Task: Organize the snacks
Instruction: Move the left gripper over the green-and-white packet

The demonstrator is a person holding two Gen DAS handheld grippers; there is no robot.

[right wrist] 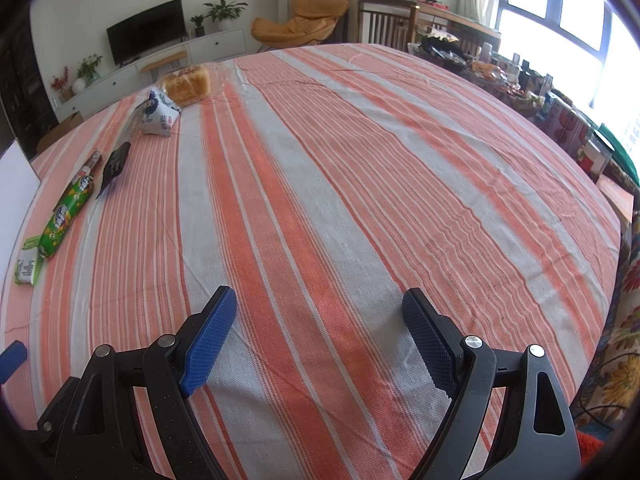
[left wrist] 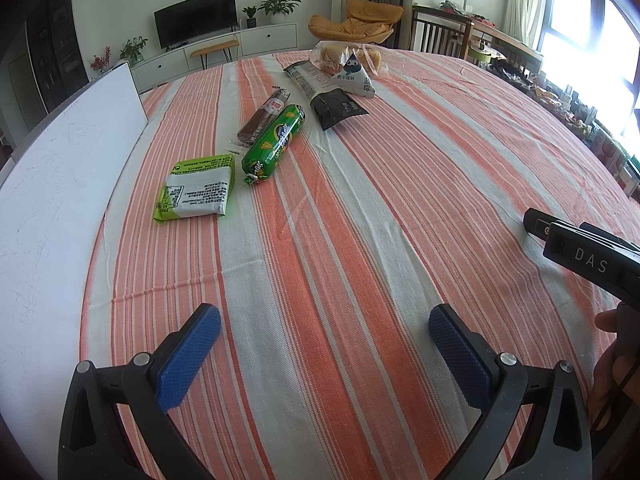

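Striped tablecloth (right wrist: 320, 200) bare ahead | snacks (left wrist: 272, 140) far-left | both claws (left wrist: 324, 348) (right wrist: 318, 332) wide, empty

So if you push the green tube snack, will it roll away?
Probably, pushed sideways: the green tube looks round and smooth, lying flat on the cloth. The brown stick beside it might stop it. Its shiny wrapper may feel slippery.
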